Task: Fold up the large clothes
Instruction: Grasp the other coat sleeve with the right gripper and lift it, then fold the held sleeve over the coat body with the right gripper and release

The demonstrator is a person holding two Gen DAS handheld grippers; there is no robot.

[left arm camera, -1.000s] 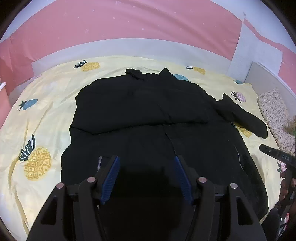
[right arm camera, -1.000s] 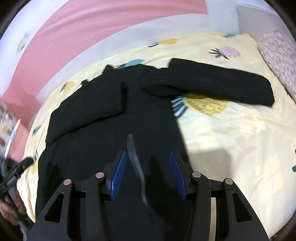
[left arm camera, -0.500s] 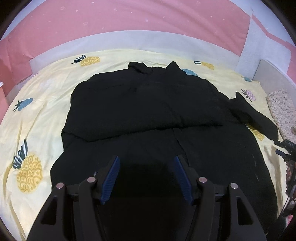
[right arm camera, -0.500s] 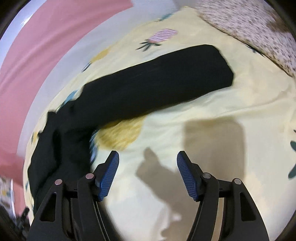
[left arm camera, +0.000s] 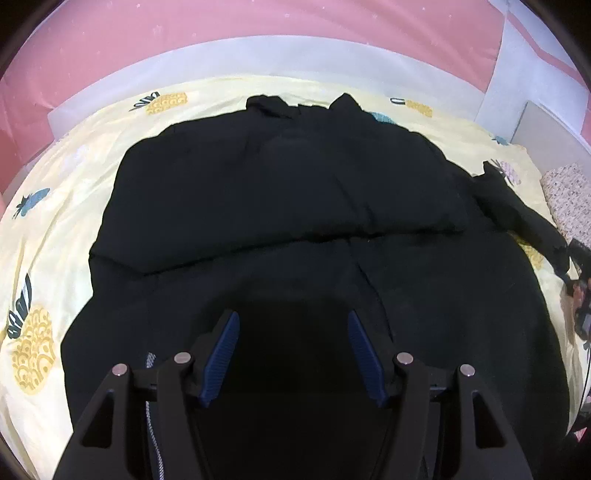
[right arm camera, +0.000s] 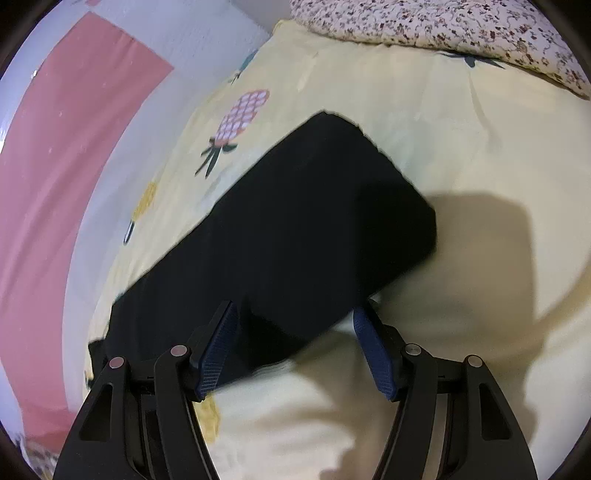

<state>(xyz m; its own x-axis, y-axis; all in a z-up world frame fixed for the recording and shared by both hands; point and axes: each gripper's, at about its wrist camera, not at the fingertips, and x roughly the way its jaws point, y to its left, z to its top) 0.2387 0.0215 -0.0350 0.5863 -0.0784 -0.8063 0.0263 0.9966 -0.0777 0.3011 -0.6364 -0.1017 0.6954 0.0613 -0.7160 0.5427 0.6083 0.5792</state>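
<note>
Right wrist view: right hand-held gripper (right arm camera: 295, 343) spread wide over jacket sleeve (right arm camera: 295, 236) on pineapple bedsheet (right arm camera: 461, 147), floral pillow (right arm camera: 443, 26) beyond; left hand-held gripper (left arm camera: 293, 350) likewise released above jacket (left arm camera: 295, 206).

a: what's around you, off the job?

b: you've a yellow bedsheet (left arm camera: 66, 206) with pineapple prints; in the left view one yellow pineapple (left arm camera: 31, 343) sits at nine o'clock.

a: and your right view?

b: you get a pink pineapple print (right arm camera: 236, 118) at eleven o'clock and a floral pillow (right arm camera: 443, 26) at one o'clock, resting on the sheet's far edge.

a: behind the bed?

b: you face a pink wall (left arm camera: 258, 22) at twelve o'clock, with a white headboard (left arm camera: 229, 55) just below it.
</note>
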